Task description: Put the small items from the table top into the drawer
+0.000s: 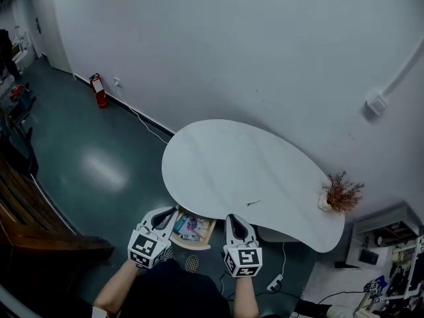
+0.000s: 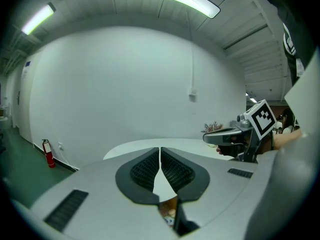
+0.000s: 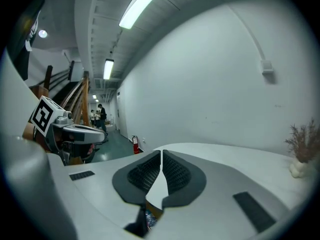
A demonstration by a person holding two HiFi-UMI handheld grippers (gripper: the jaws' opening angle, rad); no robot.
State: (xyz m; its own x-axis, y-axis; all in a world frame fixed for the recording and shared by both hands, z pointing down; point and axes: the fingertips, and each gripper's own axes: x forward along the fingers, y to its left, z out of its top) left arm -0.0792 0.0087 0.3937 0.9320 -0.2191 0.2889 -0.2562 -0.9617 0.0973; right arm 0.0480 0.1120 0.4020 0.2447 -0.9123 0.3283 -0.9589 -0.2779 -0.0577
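A white kidney-shaped table stands against the wall. Under its near edge an open wooden drawer holds several colourful small items. One thin dark scrap lies on the table top near the front. My left gripper hangs over the drawer's left end, my right gripper just right of the drawer. In the left gripper view the left gripper has its pads together with nothing between them. In the right gripper view the right gripper is likewise shut and empty.
A pale vase with a dried brown plant stands at the table's right end. A red fire extinguisher sits by the wall at the left. A power strip lies on the floor, a cluttered shelf at the right, and dark wooden furniture at the left.
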